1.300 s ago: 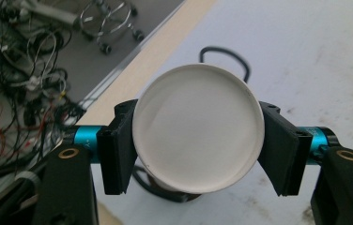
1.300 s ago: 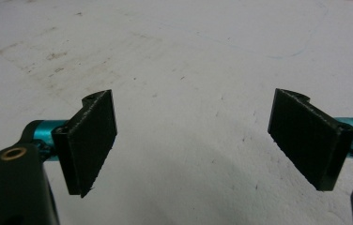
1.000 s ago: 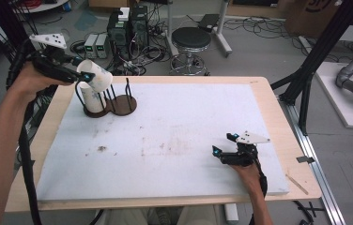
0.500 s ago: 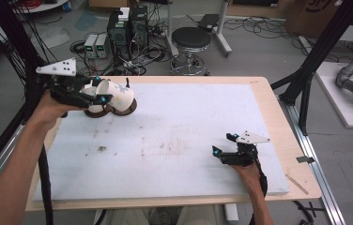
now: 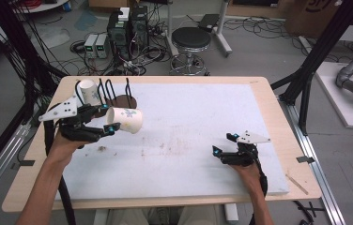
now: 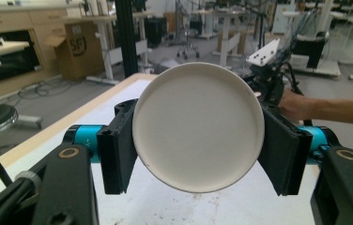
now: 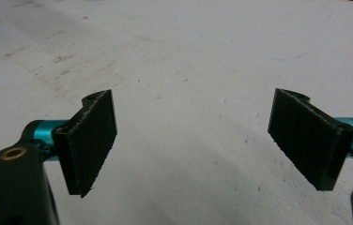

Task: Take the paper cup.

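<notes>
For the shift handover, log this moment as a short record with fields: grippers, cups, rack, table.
left gripper: shut on paper cup, cup on its side, held clear of the table, base toward the gripper's camera
right gripper: open, nothing between the jaws, low over the white mat
second cup: on the wire rack
wire rack: far left corner of the mat, dark round bases, upright wire loops
table: wooden, covered by the stained white mat

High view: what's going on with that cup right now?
The left gripper is shut on a paper cup, holding it on its side above the white mat, just in front of the black wire rack, where another cup sits. The right gripper rests open and empty on the mat.
</notes>
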Tool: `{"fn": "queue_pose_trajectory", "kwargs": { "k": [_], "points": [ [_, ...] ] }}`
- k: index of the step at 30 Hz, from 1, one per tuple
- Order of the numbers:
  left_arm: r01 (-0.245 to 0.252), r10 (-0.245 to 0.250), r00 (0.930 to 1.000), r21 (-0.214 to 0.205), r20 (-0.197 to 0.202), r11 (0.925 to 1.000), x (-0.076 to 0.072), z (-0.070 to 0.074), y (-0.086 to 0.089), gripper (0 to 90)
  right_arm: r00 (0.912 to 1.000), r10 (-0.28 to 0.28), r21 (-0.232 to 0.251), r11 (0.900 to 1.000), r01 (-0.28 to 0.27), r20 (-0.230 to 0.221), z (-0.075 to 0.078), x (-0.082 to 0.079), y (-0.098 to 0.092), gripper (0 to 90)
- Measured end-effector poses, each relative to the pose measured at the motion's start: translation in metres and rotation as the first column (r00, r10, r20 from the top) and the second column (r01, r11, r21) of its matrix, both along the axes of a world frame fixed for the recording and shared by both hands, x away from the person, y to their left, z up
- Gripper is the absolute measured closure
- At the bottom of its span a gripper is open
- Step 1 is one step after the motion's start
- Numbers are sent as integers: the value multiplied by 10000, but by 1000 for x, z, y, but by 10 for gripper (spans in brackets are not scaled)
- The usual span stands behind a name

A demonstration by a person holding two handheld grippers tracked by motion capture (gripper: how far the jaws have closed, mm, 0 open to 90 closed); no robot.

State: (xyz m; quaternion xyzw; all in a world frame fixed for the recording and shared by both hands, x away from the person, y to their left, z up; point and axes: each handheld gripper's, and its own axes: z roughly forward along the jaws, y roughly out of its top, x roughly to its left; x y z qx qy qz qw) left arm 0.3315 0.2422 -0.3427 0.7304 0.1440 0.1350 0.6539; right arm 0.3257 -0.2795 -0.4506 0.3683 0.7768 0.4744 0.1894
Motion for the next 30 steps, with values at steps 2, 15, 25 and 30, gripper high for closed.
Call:
{"fn": "queue_pose_trajectory", "kwargs": {
  "k": [2,15,25,30],
  "points": [
    [33,-33,10000,-78,-24,10000,-4,-6,0,361,10000,-12,-30,10000,12,-16,0,1,0,161],
    [670,-665,9971,119,-372,9977,-9,-26,-16,360,9999,2,-117,9999,-3,-119,0,1,1,161],
    [1003,-954,9916,533,-875,9935,-3,-44,-27,359,10000,91,-133,9999,-91,-22,0,0,1,161],
    [1144,-1076,9900,728,-907,9908,-1,-47,-31,360,9998,83,-149,9999,-86,-166,0,1,1,161]
  ]
}}
